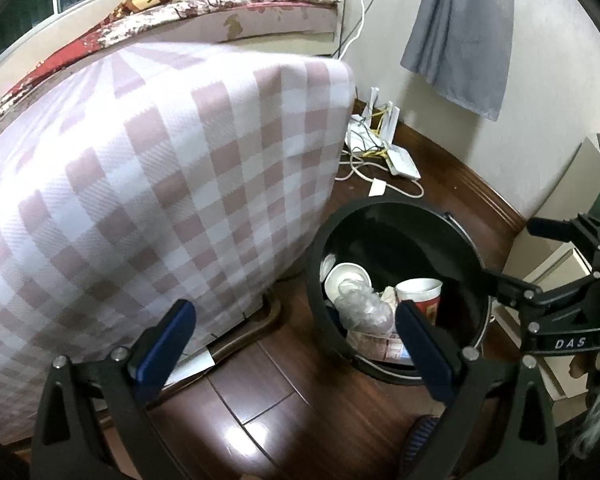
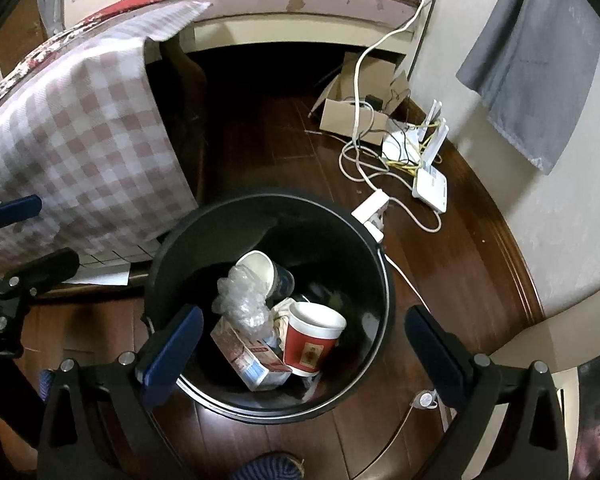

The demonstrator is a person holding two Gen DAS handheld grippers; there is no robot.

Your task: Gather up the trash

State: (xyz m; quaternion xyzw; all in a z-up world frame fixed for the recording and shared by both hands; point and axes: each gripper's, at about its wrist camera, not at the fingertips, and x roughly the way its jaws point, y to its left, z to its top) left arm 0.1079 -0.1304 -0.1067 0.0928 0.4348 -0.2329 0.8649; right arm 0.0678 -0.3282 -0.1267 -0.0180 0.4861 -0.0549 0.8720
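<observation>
Both tools are held above a dark wooden floor (image 2: 440, 264), pointed down at a black bin (image 2: 268, 304).

Right tool (image 2: 300, 344): jaws spread wide, nothing pinched. The bin is seen directly below and between its blue pads (image 2: 172, 352). Inside the bin, w/ all items lying loose: a red paper cup (image 2: 312, 340) on its side, a white-lined dark cup (image 2: 264, 276) beyond it, crumpled clear plastic (image 2: 244, 300) to the left of the red cup, and a small carton (image 2: 248, 356) nearest the tool.

Left tool (image 1: 296, 348): jaws likewise spread, nothing between them. The bin (image 1: 396, 292) is seen ahead and to its right; a checked cloth (image 1: 160, 184) hangs ahead-left. The right tool (image 1: 540, 288) is seen at the right edge, over the bin's rim.

Beyond the bin, approx. by the wall: white cables (image 2: 364, 160), a router (image 2: 432, 184), a cardboard box (image 2: 352, 116). A grey cloth (image 2: 536, 60) hangs on the wall.
</observation>
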